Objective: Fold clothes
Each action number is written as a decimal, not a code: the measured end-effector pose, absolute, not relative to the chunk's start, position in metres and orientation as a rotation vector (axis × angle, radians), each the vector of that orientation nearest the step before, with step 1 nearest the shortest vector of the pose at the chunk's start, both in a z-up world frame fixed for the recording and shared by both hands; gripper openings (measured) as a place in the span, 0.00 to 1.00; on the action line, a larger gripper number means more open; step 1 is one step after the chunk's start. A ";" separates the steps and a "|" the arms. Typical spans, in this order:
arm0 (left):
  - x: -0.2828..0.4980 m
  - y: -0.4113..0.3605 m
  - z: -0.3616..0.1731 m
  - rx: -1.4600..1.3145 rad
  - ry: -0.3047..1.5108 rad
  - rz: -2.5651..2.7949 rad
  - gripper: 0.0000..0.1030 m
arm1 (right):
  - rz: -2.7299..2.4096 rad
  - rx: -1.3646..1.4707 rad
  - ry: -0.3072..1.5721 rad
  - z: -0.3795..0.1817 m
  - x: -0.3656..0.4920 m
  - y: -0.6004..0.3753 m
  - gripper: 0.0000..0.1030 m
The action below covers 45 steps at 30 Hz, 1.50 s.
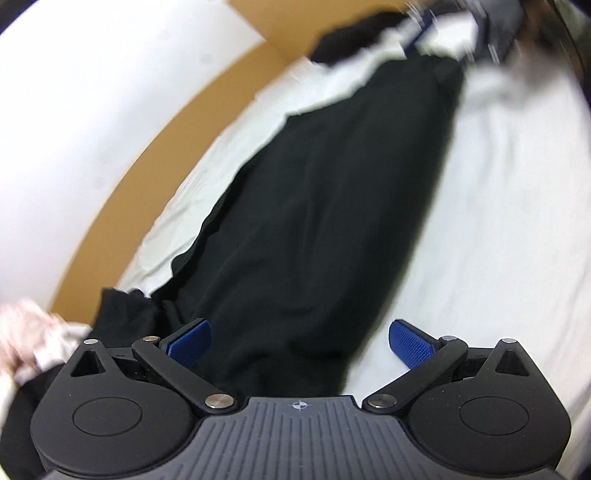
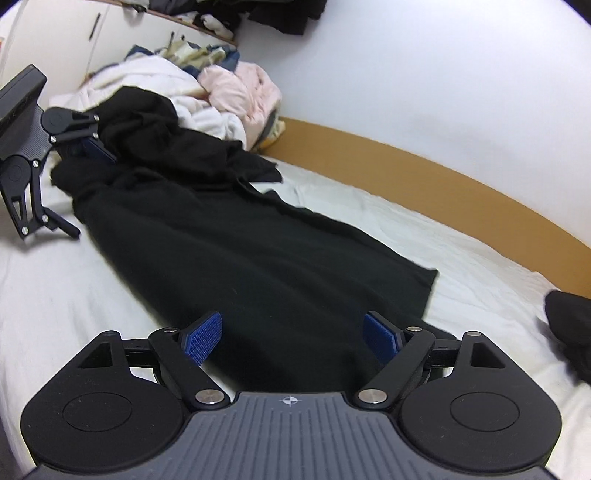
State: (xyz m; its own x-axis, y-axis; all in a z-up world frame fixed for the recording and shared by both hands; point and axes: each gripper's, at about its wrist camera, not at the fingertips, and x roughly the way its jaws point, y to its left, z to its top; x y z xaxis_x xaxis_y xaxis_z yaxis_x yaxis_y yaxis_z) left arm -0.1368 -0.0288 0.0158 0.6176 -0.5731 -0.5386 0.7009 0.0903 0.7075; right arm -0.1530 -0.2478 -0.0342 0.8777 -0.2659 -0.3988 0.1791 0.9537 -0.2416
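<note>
A long black garment (image 1: pixel 314 184) lies stretched out on the white bed sheet (image 1: pixel 498 221); in the right wrist view the garment (image 2: pixel 240 240) runs from a bunched far end to a flat near hem. My left gripper (image 1: pixel 299 341) is open over one end of it, its blue pads (image 1: pixel 190 343) wide apart with cloth below them, not pinched. The right wrist view shows that left gripper (image 2: pixel 88 188) at the bunched end, jaws spread. My right gripper (image 2: pixel 291 336) stands open over the hem end, pads (image 2: pixel 380 338) not pressing on the cloth. It appears blurred in the left wrist view (image 1: pixel 495 33).
A heap of white and pink clothes (image 2: pixel 221 96) lies beyond the garment's far end. A tan wooden bed frame (image 2: pixel 443 192) runs along the white wall. Another dark piece (image 2: pixel 569 325) sits at the right on the sheet. Pale pink cloth (image 1: pixel 29 332) lies at the left.
</note>
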 end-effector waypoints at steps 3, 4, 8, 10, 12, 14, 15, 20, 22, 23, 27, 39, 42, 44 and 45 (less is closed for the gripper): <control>-0.138 -0.034 0.007 1.346 0.049 -0.902 1.00 | -0.246 -0.299 0.475 -0.039 -0.159 -0.243 0.82; -0.138 -0.034 0.000 1.446 -0.013 -0.868 1.00 | -0.255 -0.368 0.493 -0.041 -0.159 -0.237 0.81; -0.142 -0.035 -0.013 1.660 -0.094 -0.845 0.92 | -0.224 -0.771 0.675 -0.056 -0.147 -0.211 0.74; -0.145 -0.034 -0.016 1.715 -0.110 -0.858 0.88 | -0.178 -0.861 0.717 -0.059 -0.144 -0.201 0.67; -0.145 -0.034 -0.019 1.749 -0.134 -0.861 0.89 | -0.157 -0.953 0.741 -0.062 -0.142 -0.194 0.67; -0.141 -0.036 -0.020 1.750 -0.135 -0.852 0.96 | -0.172 -1.023 0.760 -0.067 -0.137 -0.192 0.68; -0.137 -0.041 -0.018 1.709 -0.099 -0.831 0.96 | -0.178 -1.046 0.763 -0.070 -0.135 -0.193 0.68; -0.136 -0.042 -0.018 1.610 -0.043 -0.813 0.77 | -0.225 -1.043 0.767 -0.075 -0.130 -0.203 0.68; -0.137 -0.040 -0.019 1.613 -0.046 -0.820 0.75 | -0.250 -1.098 0.790 -0.079 -0.129 -0.204 0.68; -0.136 -0.039 -0.018 1.612 -0.045 -0.822 0.76 | -0.266 -1.131 0.806 -0.082 -0.128 -0.204 0.68; -0.121 -0.026 -0.013 1.443 -0.009 -0.789 0.78 | -0.355 -1.157 0.789 -0.093 -0.130 -0.200 0.63; -0.131 -0.010 -0.047 1.710 -0.134 -0.814 0.14 | -0.293 -1.228 0.853 -0.109 -0.138 -0.199 0.38; -0.129 -0.012 -0.051 1.738 -0.113 -0.834 0.10 | -0.288 -1.192 0.862 -0.108 -0.139 -0.203 0.37; -0.127 -0.013 -0.050 1.726 -0.091 -0.836 0.08 | -0.282 -1.156 0.871 -0.110 -0.142 -0.205 0.28; -0.126 -0.012 -0.050 1.718 -0.088 -0.838 0.07 | -0.278 -1.142 0.875 -0.113 -0.144 -0.206 0.20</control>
State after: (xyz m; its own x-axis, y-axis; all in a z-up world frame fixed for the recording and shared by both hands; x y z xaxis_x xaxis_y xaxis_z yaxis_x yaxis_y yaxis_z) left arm -0.1256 -0.0124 -0.0502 0.7410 -0.4679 -0.4817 0.3571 -0.3330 0.8727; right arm -0.1437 -0.2065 -0.1125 0.6489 -0.6052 -0.4611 -0.2275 0.4240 -0.8766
